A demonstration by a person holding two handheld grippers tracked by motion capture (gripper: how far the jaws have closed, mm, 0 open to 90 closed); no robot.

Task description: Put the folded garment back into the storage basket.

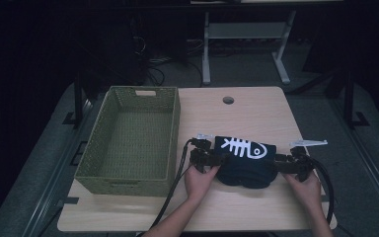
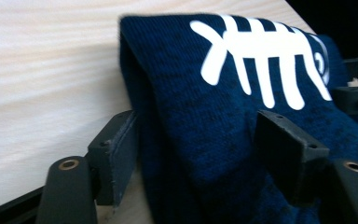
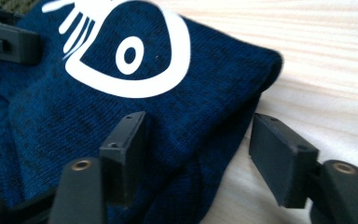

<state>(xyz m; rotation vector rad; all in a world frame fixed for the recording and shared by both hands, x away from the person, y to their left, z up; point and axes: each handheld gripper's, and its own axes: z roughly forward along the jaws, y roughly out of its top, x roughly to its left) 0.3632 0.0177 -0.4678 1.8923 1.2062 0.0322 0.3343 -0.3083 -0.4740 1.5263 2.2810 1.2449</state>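
Folded navy garment (image 1: 244, 160) lies long axis across counter (image 1: 246, 116), fish-skeleton head rightward. Left gripper (image 2: 196, 154) and right gripper (image 3: 198, 154) fingers wide, straddling opposite garment ends.

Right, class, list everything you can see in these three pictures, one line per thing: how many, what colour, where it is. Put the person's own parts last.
Table: one, pale wood, centre of the high view.
Woven basket: one, olive green, on the table's left half, nothing inside.
Folded garment: one, dark blue with a white fishbone print, on the table right of the basket, between the two grippers.
Cable hole: one, dark, near the table's far edge.
Desk frame: one, grey-white, on the floor beyond the table.
Left gripper: one, black, jaws open around the garment's left end.
Right gripper: one, black, jaws open around the garment's right edge.
Hands: two, each holding a gripper, at the table's near edge.
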